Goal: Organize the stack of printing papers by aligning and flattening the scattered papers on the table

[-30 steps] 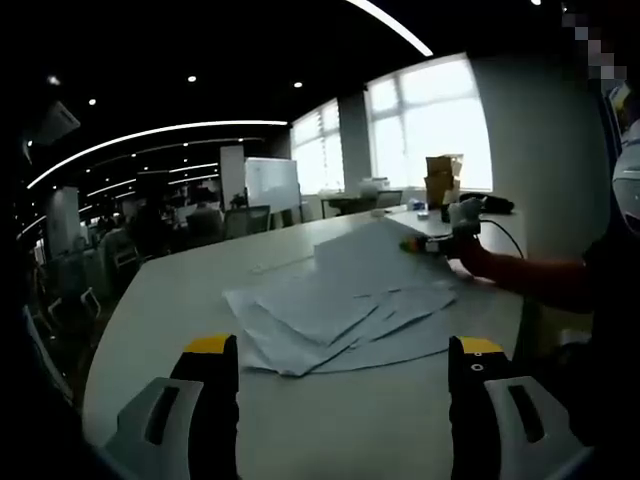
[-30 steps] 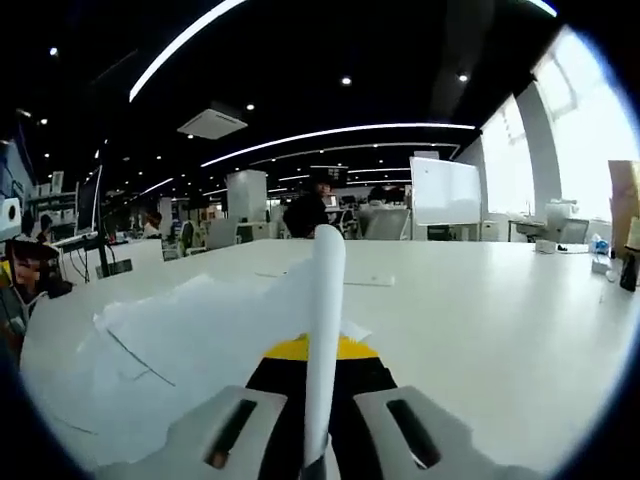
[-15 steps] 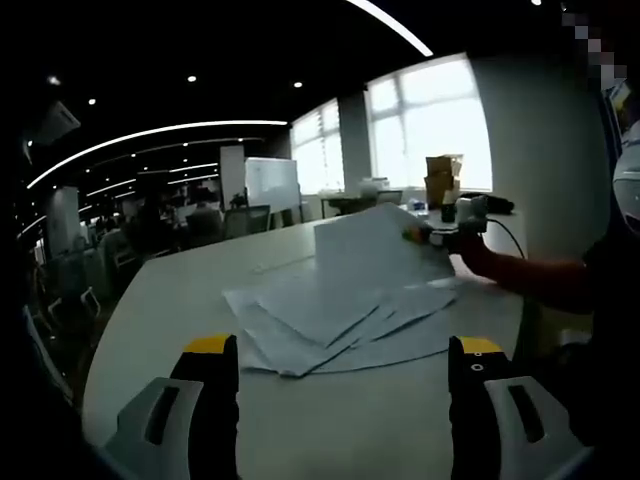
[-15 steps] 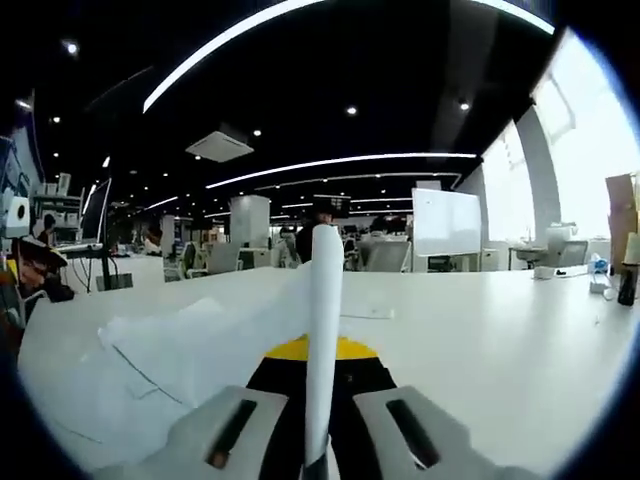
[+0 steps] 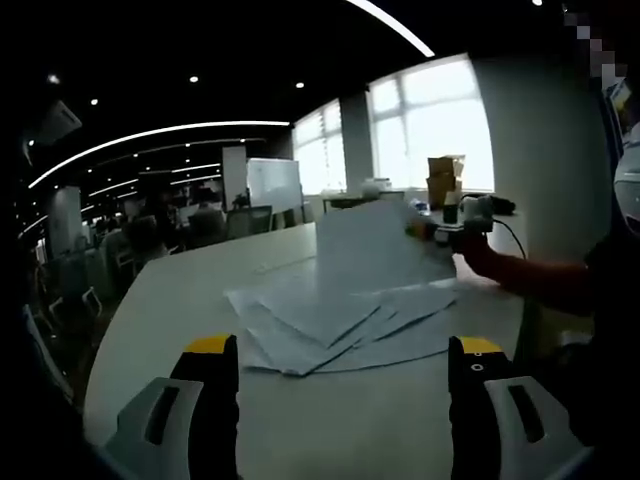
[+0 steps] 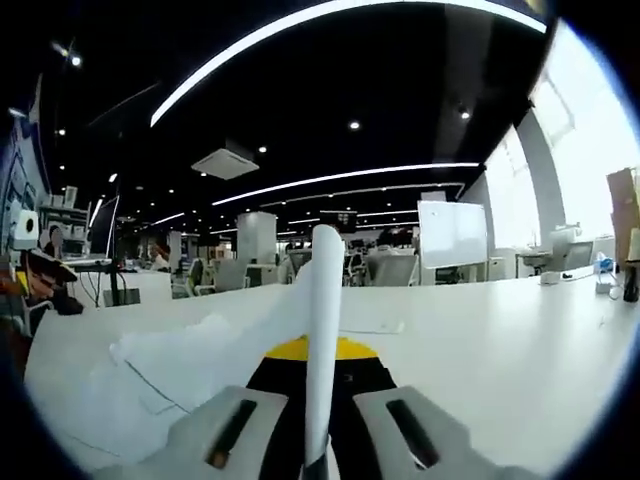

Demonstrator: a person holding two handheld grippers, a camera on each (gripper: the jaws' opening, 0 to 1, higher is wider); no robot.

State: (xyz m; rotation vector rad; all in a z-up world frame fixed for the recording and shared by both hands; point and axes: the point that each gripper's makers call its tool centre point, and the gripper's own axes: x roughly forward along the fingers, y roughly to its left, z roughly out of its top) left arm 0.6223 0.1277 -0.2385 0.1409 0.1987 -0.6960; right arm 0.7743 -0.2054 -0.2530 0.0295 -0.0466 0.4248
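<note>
The scattered papers (image 5: 335, 322) lie fanned and overlapping on the white tabletop (image 5: 180, 300), dead centre in your left gripper view, just past your jaws toward twelve o'clock. One lifted sheet (image 5: 375, 245) stands tilted up off the far edge of that pile, at about one o'clock from it, and your right hand-held gripper (image 5: 450, 228) has it pinched by its right-hand edge, over at two o'clock in the view. Your right forearm (image 5: 525, 278) runs in from three o'clock behind it. Switch to the right gripper view and that same sheet (image 6: 322, 340) shows edge-on, a thin white strip rising straight up between the jaws, which are clamped tight on it; the right hand-held gripper (image 6: 322, 400) sits at six o'clock and the rest of the papers (image 6: 170, 375) spread away at nine o'clock on the tabletop (image 6: 520, 340). Your left hand-held gripper (image 5: 340, 350) is spread wide with nothing between its yellow-tipped jaws, hanging above bare tabletop just short of the pile. Farther out, a whiteboard (image 5: 272, 183) stands at eleven o'clock, bright windows (image 5: 430, 125) at one o'clock, and a brown box (image 5: 443, 178) sits beyond the lifted sheet.
</note>
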